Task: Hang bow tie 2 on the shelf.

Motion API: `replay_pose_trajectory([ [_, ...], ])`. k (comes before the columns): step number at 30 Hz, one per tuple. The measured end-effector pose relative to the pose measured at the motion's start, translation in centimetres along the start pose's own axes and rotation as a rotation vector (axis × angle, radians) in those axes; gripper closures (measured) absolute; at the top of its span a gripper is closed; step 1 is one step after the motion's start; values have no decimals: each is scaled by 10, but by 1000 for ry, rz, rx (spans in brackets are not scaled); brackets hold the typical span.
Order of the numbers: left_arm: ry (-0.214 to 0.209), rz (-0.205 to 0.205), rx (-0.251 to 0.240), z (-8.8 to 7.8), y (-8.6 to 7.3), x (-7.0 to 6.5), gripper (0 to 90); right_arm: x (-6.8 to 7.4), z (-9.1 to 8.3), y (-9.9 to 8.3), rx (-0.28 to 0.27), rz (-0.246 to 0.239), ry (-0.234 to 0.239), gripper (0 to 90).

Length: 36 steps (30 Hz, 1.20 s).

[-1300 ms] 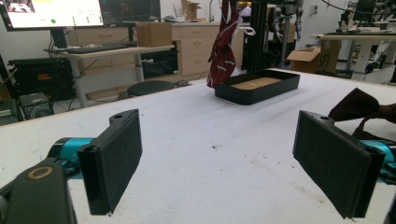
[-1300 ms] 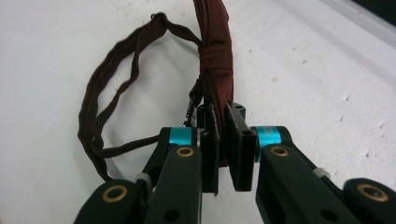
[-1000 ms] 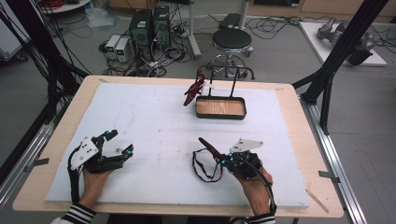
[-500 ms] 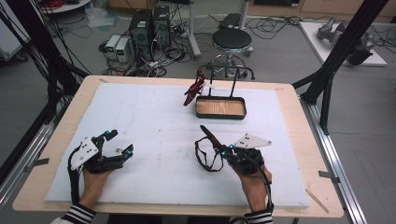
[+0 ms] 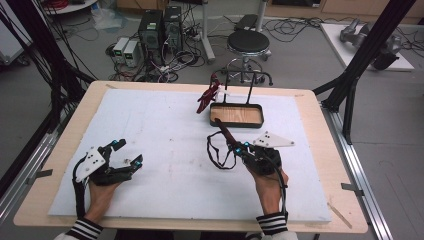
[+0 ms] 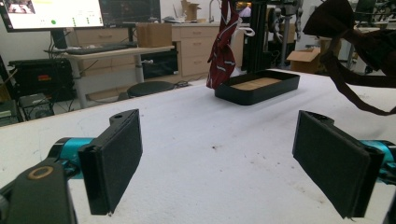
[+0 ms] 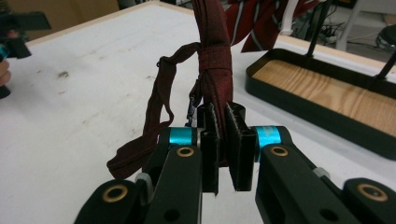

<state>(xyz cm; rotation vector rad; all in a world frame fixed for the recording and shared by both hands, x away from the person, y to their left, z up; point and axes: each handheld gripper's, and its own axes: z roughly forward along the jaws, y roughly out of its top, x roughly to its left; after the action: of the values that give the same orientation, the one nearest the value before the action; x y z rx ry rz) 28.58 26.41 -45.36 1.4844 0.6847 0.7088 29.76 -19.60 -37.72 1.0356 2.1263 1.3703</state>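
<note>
dark red bow tie: woven cloth, knotted middle, thin strap looping down beside it; lifted just short of the tray, clamped in the right hand-held gripper (jaws pressed onto the cloth). black tray: wooden floor, bare inside, on the desk. striped red tie: hanging at the tray's left end. left hand-held gripper: jaws wide apart, well left of the tray.

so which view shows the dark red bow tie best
The right gripper view: the bow tie sits close up, clamped between the right gripper jaws, strap dangling. The high view shows it small; the left gripper view catches it at the upper right edge.
</note>
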Motion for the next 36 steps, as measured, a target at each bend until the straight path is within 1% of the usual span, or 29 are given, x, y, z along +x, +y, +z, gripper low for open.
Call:
replay_pose_trajectory([
  [7, 0, -1, 0, 0, 0, 0, 163, -8, 1, 10, -46, 11, -32, 849],
  [9, 1, 0, 1, 0, 0, 0, 164, -11, 1, 14, -68, 11, -41, 849],
  [12, 0, -1, 0, 0, 0, 0, 165, -15, 2, 19, -83, 22, -49, 849],
  [13, -1, -1, 1, 0, 0, 0, 165, -15, 2, 21, -82, 33, -60, 850],
  [15, 0, -1, 0, 0, 0, 0, 165, -18, 2, 24, -90, 37, -62, 850],
  [23, 0, -1, 1, 0, 0, 0, 165, -27, 3, 33, -124, 51, -102, 850],
  [29, -1, -1, 3, 0, 0, 0, 165, -32, 2, 43, -142, 61, -111, 850],
  [31, -1, -2, 2, 0, 0, 0, 166, -34, 1, 46, -163, 61, -121, 850],
  [36, 1, -1, 2, 0, 0, 0, 166, -39, 3, 53, -171, 71, -134, 849],
])
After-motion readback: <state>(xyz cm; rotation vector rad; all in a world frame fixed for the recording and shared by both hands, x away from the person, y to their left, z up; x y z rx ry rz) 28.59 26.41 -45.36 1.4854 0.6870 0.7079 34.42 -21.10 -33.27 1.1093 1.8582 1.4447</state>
